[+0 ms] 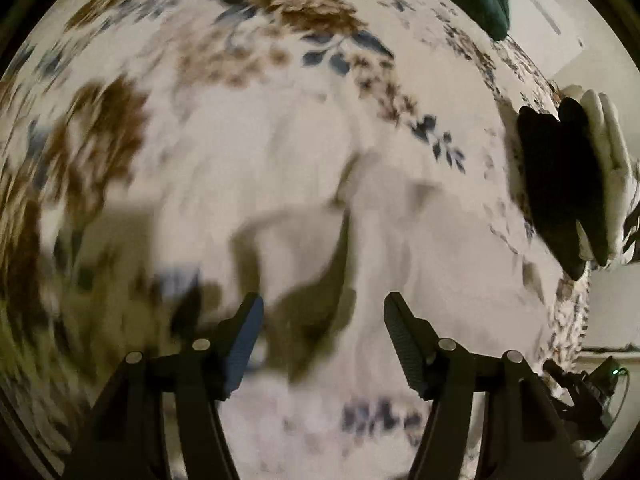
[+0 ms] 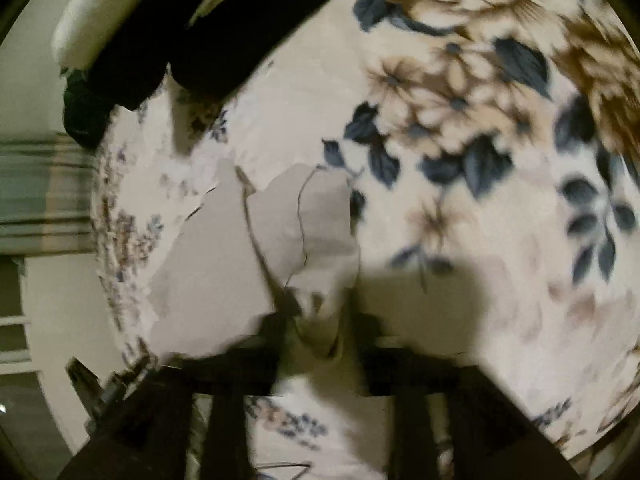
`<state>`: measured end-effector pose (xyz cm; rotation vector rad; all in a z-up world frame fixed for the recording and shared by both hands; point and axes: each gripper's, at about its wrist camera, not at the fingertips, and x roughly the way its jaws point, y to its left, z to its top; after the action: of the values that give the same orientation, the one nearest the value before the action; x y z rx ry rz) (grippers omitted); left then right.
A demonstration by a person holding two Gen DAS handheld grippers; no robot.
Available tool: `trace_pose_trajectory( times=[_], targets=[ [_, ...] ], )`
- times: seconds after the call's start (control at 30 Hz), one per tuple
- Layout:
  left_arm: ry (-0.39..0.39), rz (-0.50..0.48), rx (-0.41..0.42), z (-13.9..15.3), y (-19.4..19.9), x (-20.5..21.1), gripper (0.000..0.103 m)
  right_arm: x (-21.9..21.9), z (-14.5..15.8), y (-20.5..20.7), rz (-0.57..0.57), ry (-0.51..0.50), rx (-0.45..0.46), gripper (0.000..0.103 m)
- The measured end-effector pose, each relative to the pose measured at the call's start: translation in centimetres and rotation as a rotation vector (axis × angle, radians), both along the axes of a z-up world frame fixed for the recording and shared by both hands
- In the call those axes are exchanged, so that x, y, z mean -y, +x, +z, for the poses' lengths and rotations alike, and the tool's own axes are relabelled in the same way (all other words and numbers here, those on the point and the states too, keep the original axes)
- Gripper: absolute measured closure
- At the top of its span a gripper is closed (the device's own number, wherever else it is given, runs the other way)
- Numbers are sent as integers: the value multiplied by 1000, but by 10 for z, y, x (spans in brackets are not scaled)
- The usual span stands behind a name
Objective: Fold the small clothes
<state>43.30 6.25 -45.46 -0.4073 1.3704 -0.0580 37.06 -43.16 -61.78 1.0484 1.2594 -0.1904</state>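
Near the bed's edge, right gripper (image 2: pixel 320 320) pinches a pale garment (image 2: pixel 240 248); left gripper (image 1: pixel 324 332) hangs released. Thin bite may slip, undoing the fold.

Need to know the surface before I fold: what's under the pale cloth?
The cloth lies on a floral blanket, whose pattern shows all around it. The right claw pinches its near edge. What lies directly beneath the cloth is covered.

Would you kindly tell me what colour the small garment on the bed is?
The small garment is plain pale grey-beige, clearest in the right wrist view.
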Motion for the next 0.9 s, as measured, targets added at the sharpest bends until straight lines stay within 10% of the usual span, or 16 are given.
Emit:
trace_pose_trajectory(
  times=[0.1,0.33,0.53,0.67,0.9],
  targets=[
    [-72,114,-61,-10,-41,-10,42,-10,-4,-19,-23,82,18,38],
    [-469,405,-120,-81,-60,1,43,-42,-65,-25,-96,298,38,35],
    [-362,437,-28,-86,-34,26,43,-52,-82,-13,-243,366,148,42],
    [-303,391,86,-66,-27,34,85,-62,-80,-8,-261,339,150,81],
    [-281,338,180,-33,-51,27,90,-75,-47,-8,-206,282,157,89]
  ],
)
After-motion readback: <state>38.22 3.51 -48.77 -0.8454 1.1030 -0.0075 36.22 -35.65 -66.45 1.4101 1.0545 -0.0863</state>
